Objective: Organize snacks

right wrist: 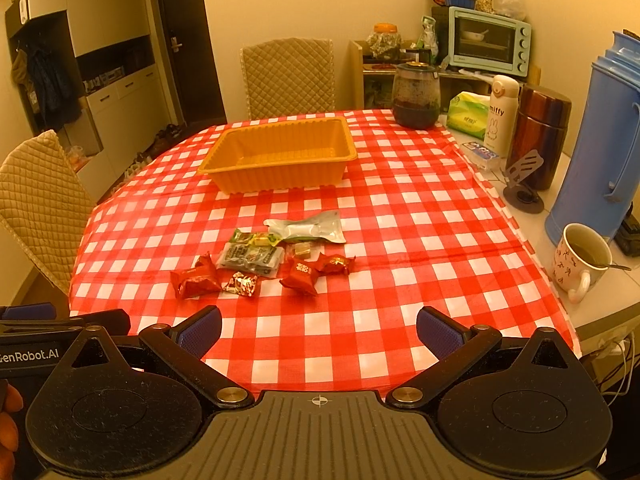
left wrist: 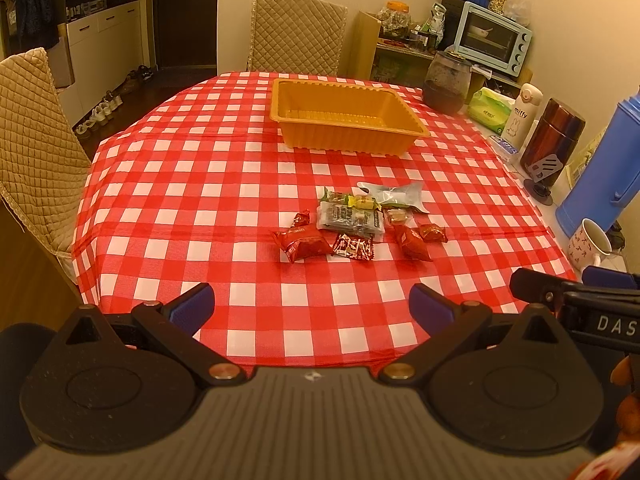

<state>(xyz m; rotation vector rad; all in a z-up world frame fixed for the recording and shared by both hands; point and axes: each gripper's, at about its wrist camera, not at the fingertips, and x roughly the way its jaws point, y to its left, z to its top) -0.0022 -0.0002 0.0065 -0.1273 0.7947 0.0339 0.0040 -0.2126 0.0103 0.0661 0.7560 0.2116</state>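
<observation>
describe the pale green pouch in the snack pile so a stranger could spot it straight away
Start at the orange tray on the checked tablecloth, then drop to the snack pile nearer the grippers. The pale green pouch lies flat at the pile's far edge, closest to the tray. It is the largest piece and the only whitish-green one; its neighbours are small red, yellow or dark wrappers.

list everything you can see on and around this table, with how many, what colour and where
Tray: 1, orange, empty, far middle of table.
Snack packets: about nine, mostly red, some green, grey, pale, clustered mid-table, near side of tray.
Tablecloth: 1, red-white check.
Mug: 1, white patterned, spoon inside, right edge.
Jug: 1, blue, right.
Flask: 1, brown.
Miffy bottle: 1, white.
Tissue pack: 1, green.
Jar: 1, dark, far right.
Toaster oven: 1, pale blue, shelf.
Chairs: 2, beige quilted.
Left gripper: open.
Right gripper: open.
</observation>
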